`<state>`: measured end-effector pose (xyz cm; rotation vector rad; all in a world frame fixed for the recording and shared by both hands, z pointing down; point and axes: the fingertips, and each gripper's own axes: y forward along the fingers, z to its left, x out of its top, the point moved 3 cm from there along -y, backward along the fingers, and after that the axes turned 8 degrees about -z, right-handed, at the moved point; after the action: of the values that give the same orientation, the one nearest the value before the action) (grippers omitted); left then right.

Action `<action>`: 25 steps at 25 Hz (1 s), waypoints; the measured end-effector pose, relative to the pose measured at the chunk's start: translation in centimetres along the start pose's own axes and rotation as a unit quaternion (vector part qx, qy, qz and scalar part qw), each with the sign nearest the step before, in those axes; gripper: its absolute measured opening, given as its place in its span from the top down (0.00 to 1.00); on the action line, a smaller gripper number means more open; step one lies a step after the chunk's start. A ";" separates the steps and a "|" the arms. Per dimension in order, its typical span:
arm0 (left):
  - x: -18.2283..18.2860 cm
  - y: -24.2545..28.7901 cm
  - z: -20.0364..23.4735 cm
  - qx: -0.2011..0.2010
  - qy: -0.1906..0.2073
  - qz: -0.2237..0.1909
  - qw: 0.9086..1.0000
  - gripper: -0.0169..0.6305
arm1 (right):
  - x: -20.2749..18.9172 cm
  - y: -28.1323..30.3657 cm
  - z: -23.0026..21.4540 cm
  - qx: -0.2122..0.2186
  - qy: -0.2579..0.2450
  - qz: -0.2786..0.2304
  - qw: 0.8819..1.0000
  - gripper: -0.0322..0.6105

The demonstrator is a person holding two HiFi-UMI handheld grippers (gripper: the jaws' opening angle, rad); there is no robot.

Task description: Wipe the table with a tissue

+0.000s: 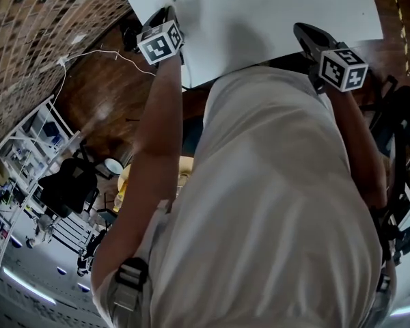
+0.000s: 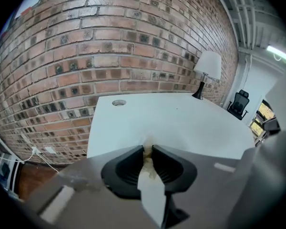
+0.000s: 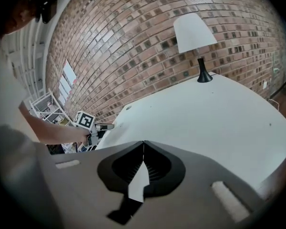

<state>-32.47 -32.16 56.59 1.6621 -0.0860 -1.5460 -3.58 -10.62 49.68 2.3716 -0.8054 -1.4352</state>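
Note:
In the left gripper view a crumpled whitish tissue is pinched between the jaws of my left gripper, a bit of it poking past the tips. That gripper hovers at the near left edge of the white table. From the head view, the left gripper sits over the table's left corner and the right gripper at its near edge. The right gripper is shut with nothing in it, held off the table's near side.
A white-shaded lamp on a black base stands at the table's far side by the brick wall. A round cable hole is near the table's far left. A black office chair stands to the right. White cables cross the wooden floor.

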 end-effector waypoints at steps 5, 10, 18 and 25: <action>1.6 1.7 1.2 0.005 0.027 0.004 1.000 0.86 | 0.3 -1.6 -1.0 -0.022 0.021 -0.014 0.999 0.94; 1.0 3.8 1.2 -0.006 0.081 0.055 0.995 0.87 | 0.0 -2.5 -1.8 -0.040 0.032 -0.020 0.998 0.94; 0.4 4.6 0.2 -0.039 0.174 0.082 0.981 0.90 | -1.0 -3.1 -2.1 -0.050 0.042 -0.023 0.998 0.94; -1.2 4.0 -3.2 -0.089 0.211 0.075 0.971 0.90 | -0.9 -1.9 -1.0 -0.039 0.032 -0.018 0.999 0.94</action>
<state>-28.09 -32.41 59.58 1.7595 0.1450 -1.0319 -2.38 -8.63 49.88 2.3729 -0.6818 -1.3703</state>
